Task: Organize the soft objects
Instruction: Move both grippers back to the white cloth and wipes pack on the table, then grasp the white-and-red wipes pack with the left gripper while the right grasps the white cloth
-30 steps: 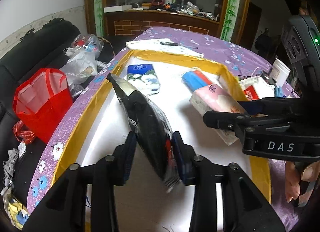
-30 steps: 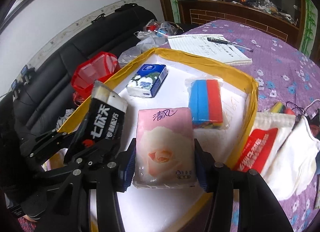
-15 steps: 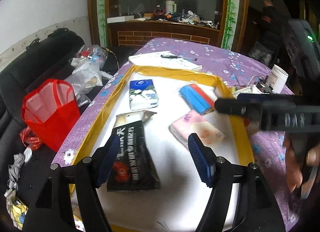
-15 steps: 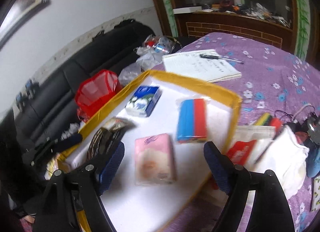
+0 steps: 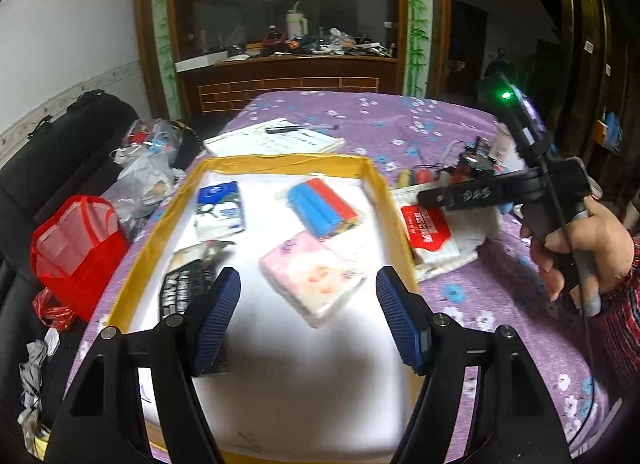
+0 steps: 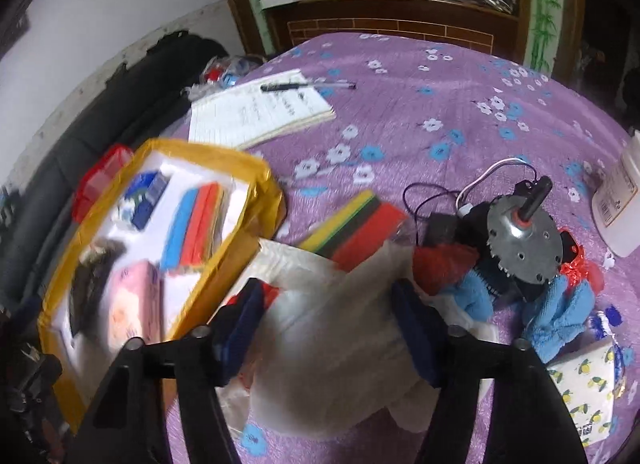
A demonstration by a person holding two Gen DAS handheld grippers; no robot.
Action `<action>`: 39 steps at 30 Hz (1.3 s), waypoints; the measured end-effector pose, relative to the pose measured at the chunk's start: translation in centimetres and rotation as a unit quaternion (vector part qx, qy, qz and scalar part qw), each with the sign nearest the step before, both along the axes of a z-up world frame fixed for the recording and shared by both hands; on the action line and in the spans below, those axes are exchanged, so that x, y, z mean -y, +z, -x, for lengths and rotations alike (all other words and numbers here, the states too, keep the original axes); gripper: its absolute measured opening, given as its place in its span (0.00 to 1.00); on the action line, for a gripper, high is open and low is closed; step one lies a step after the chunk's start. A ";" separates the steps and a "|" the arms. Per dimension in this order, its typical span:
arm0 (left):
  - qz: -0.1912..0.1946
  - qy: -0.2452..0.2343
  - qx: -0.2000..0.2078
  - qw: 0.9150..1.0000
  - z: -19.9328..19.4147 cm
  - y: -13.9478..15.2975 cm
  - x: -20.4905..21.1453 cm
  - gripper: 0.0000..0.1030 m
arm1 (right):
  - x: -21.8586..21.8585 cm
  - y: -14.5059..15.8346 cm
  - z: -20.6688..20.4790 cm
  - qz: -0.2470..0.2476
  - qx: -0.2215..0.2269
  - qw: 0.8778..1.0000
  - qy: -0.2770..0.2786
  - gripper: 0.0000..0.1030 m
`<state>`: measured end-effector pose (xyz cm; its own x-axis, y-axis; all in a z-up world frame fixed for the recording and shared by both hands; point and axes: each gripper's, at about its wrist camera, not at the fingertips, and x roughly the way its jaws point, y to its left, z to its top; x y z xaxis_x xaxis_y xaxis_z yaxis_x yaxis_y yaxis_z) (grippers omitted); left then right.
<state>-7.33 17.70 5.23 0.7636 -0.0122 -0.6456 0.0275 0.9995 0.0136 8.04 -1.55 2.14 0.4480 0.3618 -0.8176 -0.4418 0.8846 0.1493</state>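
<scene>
A white wall (image 5: 60, 24) runs along the left, with a pale patterned border strip low down. Beneath it sits a black sofa (image 5: 48, 152). Straight ahead of the tool, past the table (image 6: 440, 112) in its purple flowered cloth, stands a dark wooden cabinet (image 5: 288, 76) with a brick-patterned front, a cluttered ledge and bamboo-painted posts (image 5: 416, 24) either side. On the right, the room falls away into a dim, dark doorway (image 5: 468, 48).
</scene>
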 end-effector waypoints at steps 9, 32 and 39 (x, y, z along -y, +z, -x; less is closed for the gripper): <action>0.018 -0.072 -0.023 0.997 0.3 0.7 5.1 0.68 | 3.5 -0.6 4.6 0.023 -0.009 0.998 0.060 0.35; 0.048 -0.049 -0.156 0.985 -5.0 -4.2 14.7 0.74 | 18.3 4.0 9.8 -0.187 0.065 0.980 0.007 0.56; 0.065 -0.023 -0.151 0.986 -5.5 -5.3 13.9 0.34 | 17.3 3.6 10.0 -0.175 0.053 0.983 0.021 0.57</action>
